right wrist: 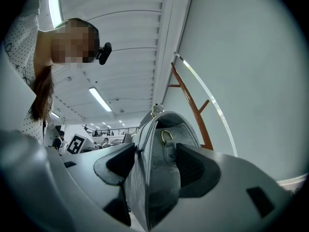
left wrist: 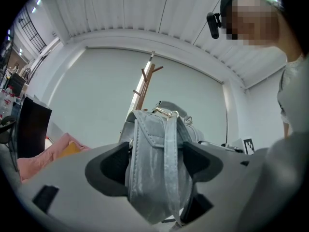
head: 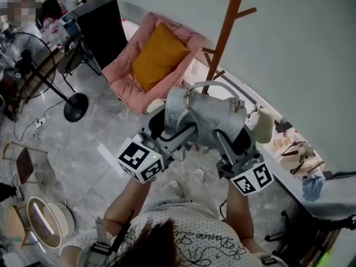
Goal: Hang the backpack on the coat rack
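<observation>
Nearest the camera, at 6 o'clock in the head view, a person's two forearms reach forward, a gripper in each hand. The left gripper (left wrist: 157,161) is clamped on a grey strap and side panel of the backpack (head: 208,115). The right gripper (right wrist: 154,166) pinches the bag's other side, beside a small gold ring. The grey backpack hangs in the air between them, with the left gripper at its 7 o'clock, the right at its 5 o'clock, and the top handle arching at 12 o'clock. Just beyond, at 12 o'clock, rises the wooden coat rack (head: 225,32) with angled pegs, and the bag is on none of them. (A pink chair (head: 125,65) sits far off at 10 o'clock.) The step in hand looks like carrying the bag to the rack. The next move likely calls for raising the handle over a peg tip and settling it there before either grip loosens.
</observation>
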The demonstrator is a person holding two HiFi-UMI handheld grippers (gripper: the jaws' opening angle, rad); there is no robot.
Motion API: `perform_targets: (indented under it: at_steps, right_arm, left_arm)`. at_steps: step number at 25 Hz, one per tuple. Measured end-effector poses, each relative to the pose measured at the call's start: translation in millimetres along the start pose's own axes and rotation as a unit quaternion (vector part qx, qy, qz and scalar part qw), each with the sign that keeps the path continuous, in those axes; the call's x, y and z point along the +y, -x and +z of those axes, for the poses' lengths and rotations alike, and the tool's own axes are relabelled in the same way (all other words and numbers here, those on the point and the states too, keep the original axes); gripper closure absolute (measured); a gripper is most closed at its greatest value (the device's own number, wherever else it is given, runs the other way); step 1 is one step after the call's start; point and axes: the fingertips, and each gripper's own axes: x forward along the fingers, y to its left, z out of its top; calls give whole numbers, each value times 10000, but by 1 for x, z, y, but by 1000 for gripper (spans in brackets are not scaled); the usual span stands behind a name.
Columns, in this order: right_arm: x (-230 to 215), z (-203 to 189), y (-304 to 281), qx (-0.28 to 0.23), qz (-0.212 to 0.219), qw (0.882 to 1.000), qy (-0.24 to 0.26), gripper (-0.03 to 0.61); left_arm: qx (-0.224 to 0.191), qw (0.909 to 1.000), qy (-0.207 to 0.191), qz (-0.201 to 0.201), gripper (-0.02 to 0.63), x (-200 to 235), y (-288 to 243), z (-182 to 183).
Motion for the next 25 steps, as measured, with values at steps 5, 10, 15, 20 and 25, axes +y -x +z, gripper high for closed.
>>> perform_targets:
  at_steps: [5,10,15,20,25]
  right_arm:
    - [-31,-5,-24,32,153,9998,-125,298]
    - [-77,-2,-47,88,510,9985,-165,298]
    - [-111,6,-78,149,855,9960,-234,299]
    - [-137,7,-90,210,1131,9928,-349,299]
    - [-153,-2,-100,314,1262,9903,-480,299]
  left_arm:
    - [13,9998,-20,196,262,24,-27,-2]
    - [-86,9986,-77,511,262,43,-66,-3]
    - [-137,9964,-106,830,262,66,-98,8]
    - [-149,9934,-119,1132,262,74,-119,7]
    - [-117,9910,-90,1329,262,86,-129,-2]
